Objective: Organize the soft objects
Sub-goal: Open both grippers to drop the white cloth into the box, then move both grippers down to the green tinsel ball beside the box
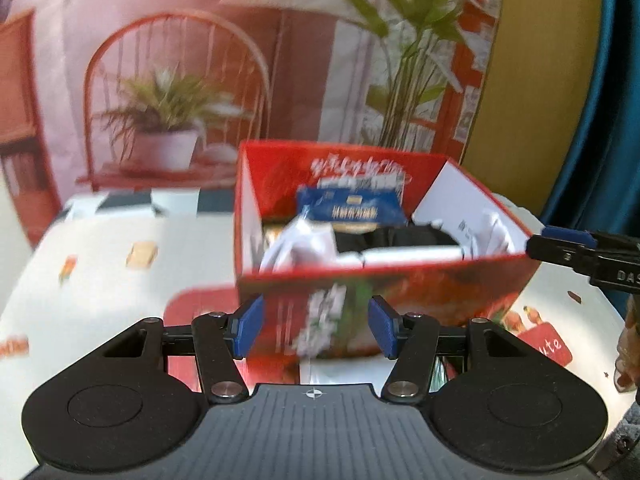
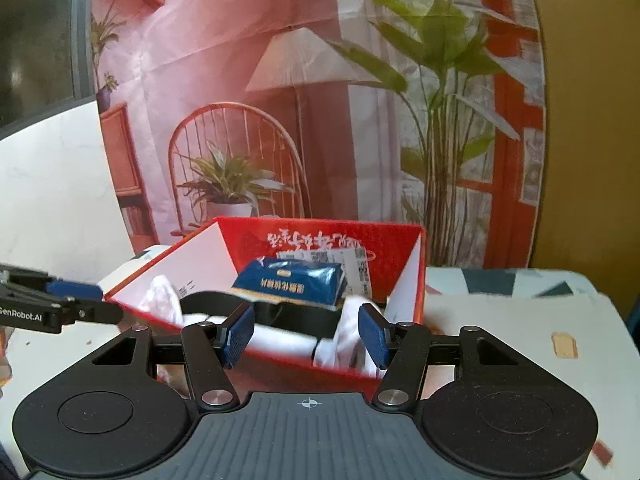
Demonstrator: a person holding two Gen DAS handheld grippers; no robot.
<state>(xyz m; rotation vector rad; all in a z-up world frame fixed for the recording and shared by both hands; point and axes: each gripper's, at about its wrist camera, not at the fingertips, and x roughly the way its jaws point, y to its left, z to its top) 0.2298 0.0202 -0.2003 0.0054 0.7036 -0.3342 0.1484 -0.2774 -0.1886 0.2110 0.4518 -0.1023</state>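
Backdrop point(image 2: 280, 80): printed cloth behind the table, showing a chair, a lamp and potted plants.
Table point(image 1: 100, 272): white cover with small printed motifs and red patches; carries the box.
Box point(image 1: 400, 280): red carton, open at the top, white inner walls, white lettering on the inner back wall; stands on the table directly ahead of both tongs.
Black item point(image 2: 296, 316): dark soft piece lying across the middle of the box, in front of the blue packet.
White items point(image 1: 308, 240): soft white pieces bunched inside the box, at its left and right ends; blurred, kind not clear.
Blue packet point(image 2: 292, 284): soft blue pack with pale lettering, leaning at the back of the box.
Left tongs point(image 1: 316, 328): blue pads spread apart, nothing between them; just short of the box's near wall.
Right tongs point(image 2: 306, 334): blue pads spread apart, pinching nothing; at the box's near rim, over the white items.
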